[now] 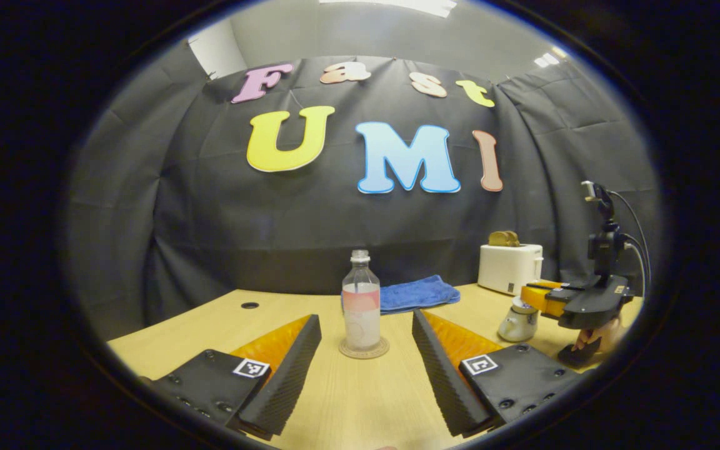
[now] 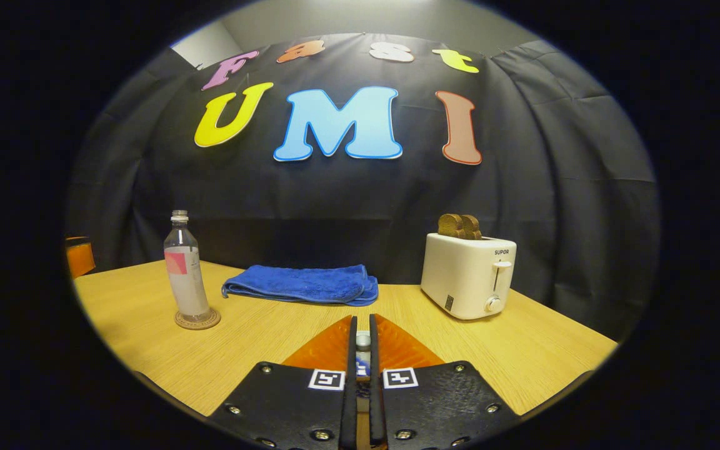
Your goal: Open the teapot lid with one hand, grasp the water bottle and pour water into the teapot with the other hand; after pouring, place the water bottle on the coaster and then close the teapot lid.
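A clear water bottle [image 1: 361,312] [image 2: 186,275] without a cap stands upright on a round coaster [image 1: 364,351] [image 2: 197,322]. My left gripper [image 1: 366,315] is open, its fingers on either side of the line to the bottle and short of it. The small white teapot [image 1: 516,322] sits to the right. Right above it is my right gripper [image 1: 538,297] [image 2: 363,325], held by a hand and shut on the lid's knob [image 2: 363,340]. The fingers hide the pot's body in the right gripper view. Whether the lid is lifted off the pot I cannot tell.
A folded blue towel [image 1: 418,292] [image 2: 300,284] lies at the back of the wooden table [image 1: 347,400] [image 2: 260,344]. A white toaster [image 1: 510,267] [image 2: 467,275] holding toast stands at the back right. A small round hole [image 1: 249,305] is in the tabletop at far left.
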Tool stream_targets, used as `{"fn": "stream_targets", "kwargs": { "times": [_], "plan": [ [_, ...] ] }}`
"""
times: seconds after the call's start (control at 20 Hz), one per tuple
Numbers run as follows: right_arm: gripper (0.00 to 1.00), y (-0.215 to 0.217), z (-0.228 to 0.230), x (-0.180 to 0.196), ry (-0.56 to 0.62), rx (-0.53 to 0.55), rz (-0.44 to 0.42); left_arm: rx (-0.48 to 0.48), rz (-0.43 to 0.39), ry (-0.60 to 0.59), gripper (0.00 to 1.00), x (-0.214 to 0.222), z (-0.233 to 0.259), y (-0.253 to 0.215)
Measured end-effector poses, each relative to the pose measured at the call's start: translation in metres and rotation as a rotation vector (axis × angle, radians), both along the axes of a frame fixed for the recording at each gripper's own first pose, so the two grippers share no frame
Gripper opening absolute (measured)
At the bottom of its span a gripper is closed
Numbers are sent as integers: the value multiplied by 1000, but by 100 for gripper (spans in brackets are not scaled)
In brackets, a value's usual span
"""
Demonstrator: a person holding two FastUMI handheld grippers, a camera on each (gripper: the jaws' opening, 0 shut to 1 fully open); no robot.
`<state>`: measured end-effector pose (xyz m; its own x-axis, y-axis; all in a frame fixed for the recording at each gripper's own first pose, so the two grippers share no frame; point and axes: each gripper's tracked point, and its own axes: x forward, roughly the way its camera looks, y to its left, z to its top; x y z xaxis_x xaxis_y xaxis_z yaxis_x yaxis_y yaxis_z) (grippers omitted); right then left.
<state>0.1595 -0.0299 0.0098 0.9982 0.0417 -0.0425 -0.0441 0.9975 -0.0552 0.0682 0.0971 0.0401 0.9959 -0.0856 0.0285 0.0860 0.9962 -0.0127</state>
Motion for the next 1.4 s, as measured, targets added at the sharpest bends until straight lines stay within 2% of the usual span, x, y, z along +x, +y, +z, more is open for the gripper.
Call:
{"fn": "stream_targets", "kwargs": {
  "times": [0.3, 0.4, 0.55, 0.6, 0.7, 0.8, 1.0, 1.15, 1.25, 1.4],
  "plan": [
    [8, -2, -8, 4, 29, -15, -14, -31, -4, 25, 100, 1, -10, -2],
    [11, -3, 2, -2, 14, -16, -20, -29, -11, 31, 100, 0, -12, -5],
    [43, -12, 48, -22, -99, -6, -53, -10, -20, 25, 100, -3, -8, -9],
    [49, -13, 66, -35, -140, -17, -60, -4, -25, 19, 100, -6, -5, -12],
    [49, -8, 79, -69, -160, -24, -50, 2, -27, 5, 100, -13, -3, -20],
    [49, 10, 63, -107, -122, 17, 2, -3, -38, 2, 100, -23, -8, -38],
    [49, 11, 44, -156, -138, 31, -50, -7, -24, 16, 100, -50, -23, -66],
    [50, 31, 20, -169, -71, 54, -1, -25, -44, 27, 100, -64, -31, -86],
    [64, 33, 10, -170, -49, 50, -13, -10, -16, 26, 100, -67, -35, -87],
    [63, 41, -9, -173, -15, 33, -11, 4, 30, 31, 100, -74, -44, -89]
  ]
}}
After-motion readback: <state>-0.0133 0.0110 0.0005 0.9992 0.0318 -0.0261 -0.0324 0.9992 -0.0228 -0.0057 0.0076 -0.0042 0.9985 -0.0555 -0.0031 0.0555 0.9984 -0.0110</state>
